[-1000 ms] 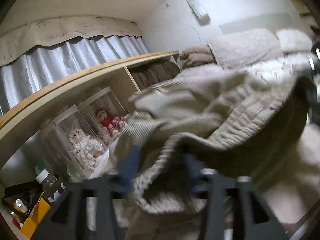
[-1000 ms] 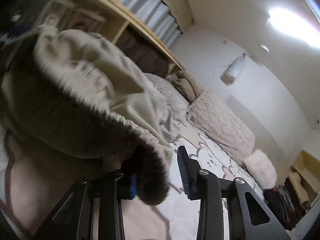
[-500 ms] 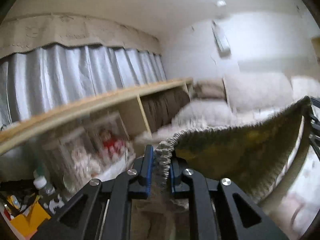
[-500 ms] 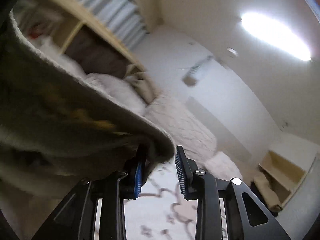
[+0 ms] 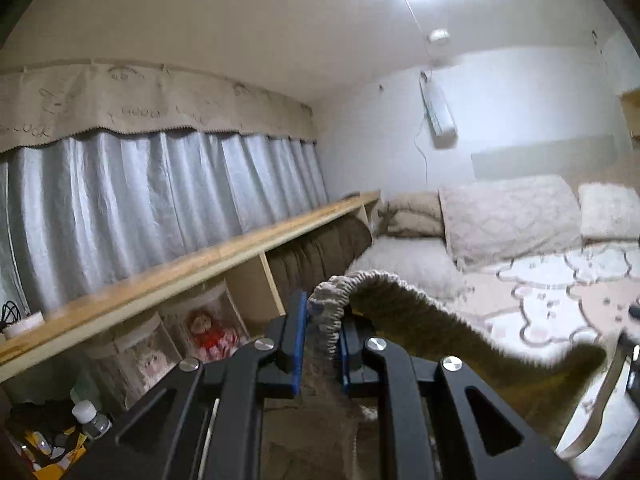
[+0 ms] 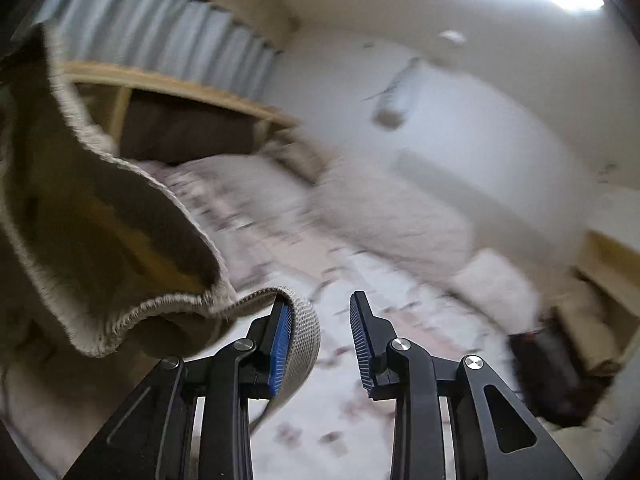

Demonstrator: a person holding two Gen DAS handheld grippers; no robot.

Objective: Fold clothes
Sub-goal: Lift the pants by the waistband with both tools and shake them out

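A beige knit garment (image 5: pixel 420 320) with a ribbed hem hangs in the air above the bed. My left gripper (image 5: pixel 322 336) is shut on a bunched piece of that hem, and the cloth runs off to the right as a sagging band. In the right wrist view the garment (image 6: pixel 100 240) fills the left side. Its rolled edge is draped over the left finger of my right gripper (image 6: pixel 319 308). The jaws there stand apart, and bed sheet shows through the gap beside the right pad (image 6: pixel 360 340).
Below lies a bed with a patterned sheet (image 5: pixel 540 308) and pillows (image 5: pixel 508 216) at the far wall. A long wooden shelf (image 5: pixel 200 264) runs along the left under grey curtains, with dolls in clear cases (image 5: pixel 208 332) and bottles (image 5: pixel 90 420). A dark clothes pile (image 6: pixel 552 376) sits at right.
My left jaws went from wide around the hem to shut on it. Both grippers rose, lifting the garment off the bed, and it now stretches between them.
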